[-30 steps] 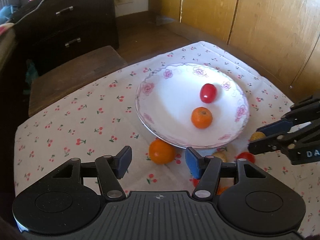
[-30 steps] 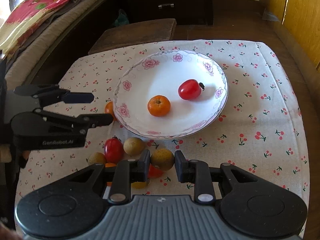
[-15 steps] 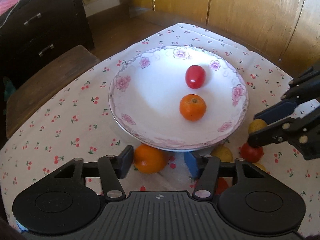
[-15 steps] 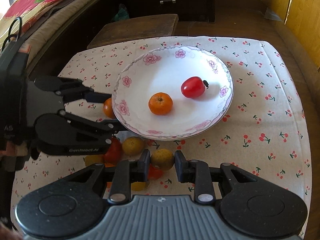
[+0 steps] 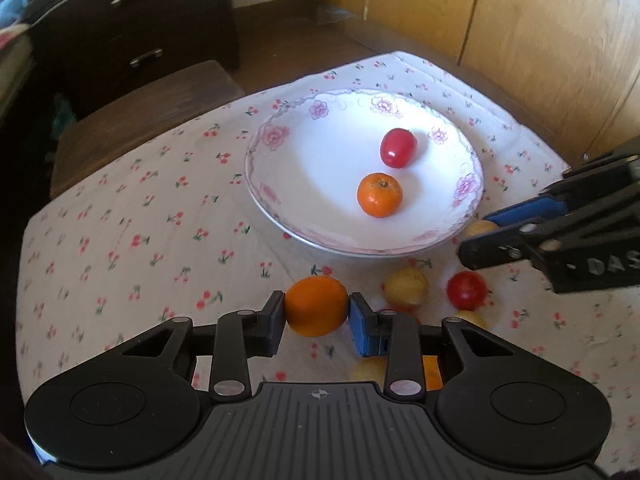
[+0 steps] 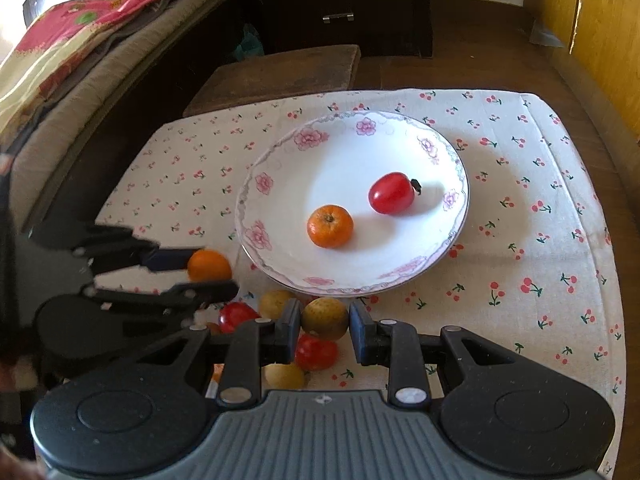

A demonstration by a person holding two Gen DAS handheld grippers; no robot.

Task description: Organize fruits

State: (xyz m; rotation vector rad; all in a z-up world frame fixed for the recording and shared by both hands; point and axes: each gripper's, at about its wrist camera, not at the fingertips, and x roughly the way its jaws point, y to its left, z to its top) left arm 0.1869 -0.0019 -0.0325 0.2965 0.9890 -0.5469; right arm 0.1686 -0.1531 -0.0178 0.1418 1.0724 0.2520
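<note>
Left gripper [image 5: 317, 312] just closed, clamps orange [image 5: 317, 306]; right gripper [image 6: 324, 322] clamps yellowish fruit [image 6: 325, 318].

White letters "DAS", cut off at the edge, on the right tool [image 5: 486, 236].

Your left gripper [image 5: 316, 312] is matte black plastic: a ribbed grey-black body, two round discs at its sides, silver rivets on the linkage bars, one finger pad black, the other blue. Your right gripper [image 6: 325, 320] is built the same, with a blue pad [image 6: 362, 336] on one finger. Seen from the left camera, its side bears raised pale letters reading "DAS".
</note>
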